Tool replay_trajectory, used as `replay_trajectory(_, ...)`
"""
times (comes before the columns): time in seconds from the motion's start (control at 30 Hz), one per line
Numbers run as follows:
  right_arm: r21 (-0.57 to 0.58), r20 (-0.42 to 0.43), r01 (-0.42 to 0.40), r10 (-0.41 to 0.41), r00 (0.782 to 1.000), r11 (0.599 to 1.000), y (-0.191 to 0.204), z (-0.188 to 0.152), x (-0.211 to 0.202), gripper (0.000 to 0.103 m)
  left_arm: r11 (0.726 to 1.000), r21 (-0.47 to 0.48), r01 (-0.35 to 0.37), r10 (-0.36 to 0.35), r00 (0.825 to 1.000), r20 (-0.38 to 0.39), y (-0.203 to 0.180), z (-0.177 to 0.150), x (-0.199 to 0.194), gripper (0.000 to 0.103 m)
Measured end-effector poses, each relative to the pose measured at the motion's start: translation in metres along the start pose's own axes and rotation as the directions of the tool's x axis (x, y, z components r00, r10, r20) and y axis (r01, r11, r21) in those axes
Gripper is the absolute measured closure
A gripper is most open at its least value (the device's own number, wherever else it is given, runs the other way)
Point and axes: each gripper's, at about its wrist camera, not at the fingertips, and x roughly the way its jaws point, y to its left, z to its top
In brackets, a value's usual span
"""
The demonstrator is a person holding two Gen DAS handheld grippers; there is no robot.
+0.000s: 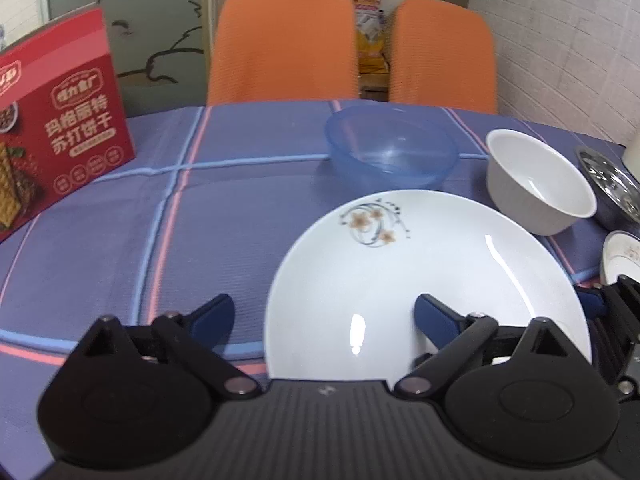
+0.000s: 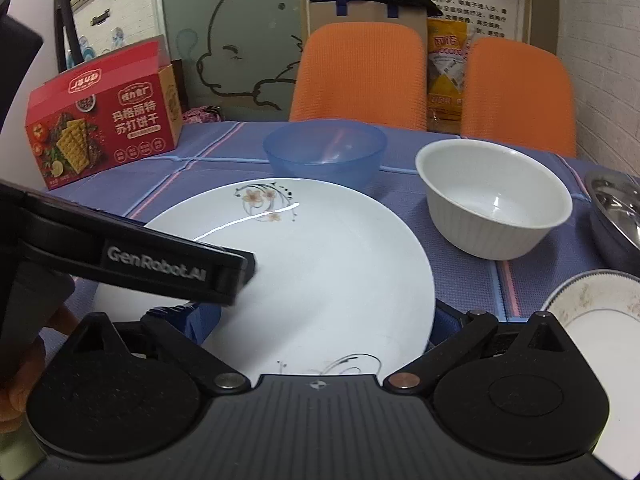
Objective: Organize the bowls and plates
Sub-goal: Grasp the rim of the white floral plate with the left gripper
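Plate position: large white round ceramic plate with flower print (image 1: 420,280) lies flat at desk (image 1: 200,216) near edge, between both grippers. Left gripper (image 1: 324,316) jaws apart, straddling its left rim; right gripper (image 2: 320,320) apart too, straddling the near rim. Count: two plates visible, including a small patterned plate (image 2: 600,312), three bowls: blue plastic (image 2: 324,152), white ribbed (image 2: 496,200), steel (image 2: 616,208).

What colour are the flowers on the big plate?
Pale orange-brown flowers with dark curly stems on the white big plate, clearest in the right wrist view.
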Motion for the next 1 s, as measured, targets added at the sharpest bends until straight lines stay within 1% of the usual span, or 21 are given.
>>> replay_trajectory(0.03, 0.006, -0.005, 0.0, 0.0, 1.0, 1.0, 0.0, 0.001, 0.0, 0.012, 0.999, 0.018, 0.026, -0.026, 1.0, 0.0, -0.005, 0.001, -0.002, 0.023)
replay_trajectory(0.07, 0.01, -0.013, 0.004, -0.003, 1.0, 1.0, 0.0, 0.002, 0.001, 0.012, 0.999, 0.028, 0.024, -0.024, 1.0, -0.006, -0.01, 0.002, -0.003, 0.023)
replay_trajectory(0.17, 0.052, -0.025, -0.011, 0.013, 1.0, 0.999, -0.004, 0.005, -0.003, 0.013, 0.999, 0.011, 0.035, -0.034, 0.999, -0.022, -0.01, 0.005, -0.004, 0.025)
replay_trajectory(0.23, 0.073, -0.017, -0.028, 0.029, 0.999, 0.997, -0.004, 0.006, -0.009, 0.013, 0.999, 0.012, 0.031, -0.031, 1.0, -0.003, -0.011, 0.007, -0.011, 0.026)
replay_trajectory(0.33, 0.047, 0.01, -0.011, 0.011, 1.0, 0.999, 0.003, 0.009, -0.02, 0.013, 0.999, 0.027, 0.018, -0.019, 0.999, 0.039, -0.016, 0.011, -0.028, 0.027)
replay_trajectory(0.43, 0.067, 0.037, -0.021, 0.018, 0.999, 0.998, 0.003, 0.015, -0.032, 0.013, 0.999, 0.041, 0.011, -0.014, 0.998, 0.065, -0.02, 0.015, -0.042, 0.027)
replay_trajectory(0.6, 0.076, 0.046, -0.006, 0.002, 0.999, 0.997, 0.008, 0.021, -0.048, 0.013, 0.999, 0.005, 0.042, -0.042, 0.998, 0.046, -0.016, 0.013, -0.057, 0.027)
replay_trajectory(0.7, 0.069, 0.05, -0.012, 0.008, 0.999, 0.998, 0.015, 0.019, -0.061, 0.013, 0.999, 0.003, 0.043, -0.043, 0.998, 0.054, -0.017, 0.005, -0.074, 0.027)
replay_trajectory(0.8, 0.067, 0.052, -0.03, 0.027, 0.998, 0.997, 0.026, 0.008, -0.079, 0.012, 0.999, -0.001, 0.04, -0.039, 0.998, 0.058, -0.014, -0.012, -0.095, 0.027)
replay_trajectory(1.0, 0.077, 0.018, -0.068, 0.067, 0.998, 0.995, 0.053, -0.03, -0.107, 0.012, 0.999, -0.026, 0.023, -0.022, 1.0, 0.021, -0.006, -0.067, -0.126, 0.027)
